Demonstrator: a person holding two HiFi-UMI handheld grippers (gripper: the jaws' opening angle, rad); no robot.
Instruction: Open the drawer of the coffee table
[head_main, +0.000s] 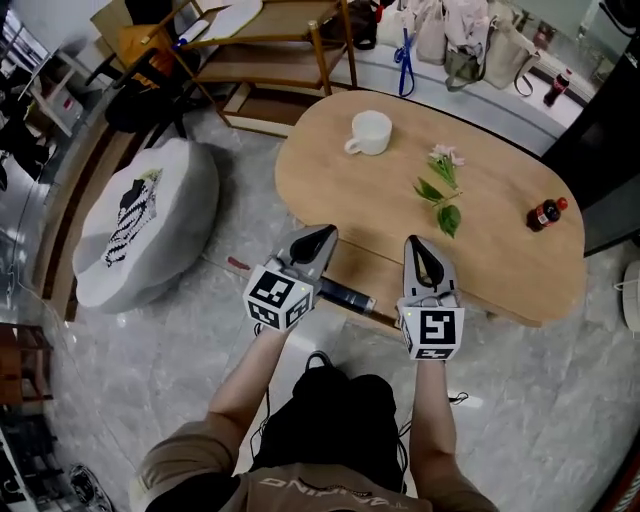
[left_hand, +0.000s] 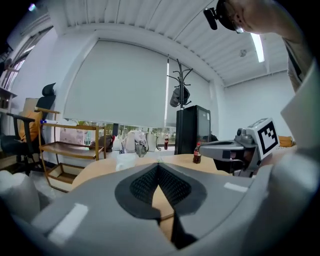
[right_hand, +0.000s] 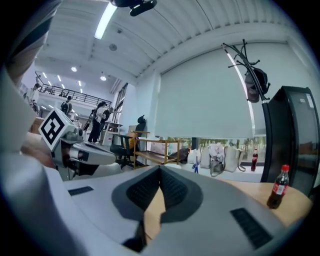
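The oval wooden coffee table (head_main: 500, 270) stands in front of me. At its near edge, low between my two grippers, a dark bar handle (head_main: 345, 297) shows on a wooden front that I take for the drawer. My left gripper (head_main: 322, 238) hovers over that edge with its pads together and nothing in them. My right gripper (head_main: 420, 246) is level beside it, also shut and empty. In the left gripper view the jaws (left_hand: 158, 165) meet at the tip above the tabletop. The right gripper view shows the same closed tips (right_hand: 160, 169). Neither gripper touches the handle.
On the tabletop stand a white cup (head_main: 370, 132), a flower sprig (head_main: 440, 190) and a small cola bottle (head_main: 546, 213). A white pouf (head_main: 145, 220) sits on the floor to the left. A wooden rack (head_main: 270, 60) and bags (head_main: 470, 40) line the back; a black cabinet (head_main: 610, 150) stands right.
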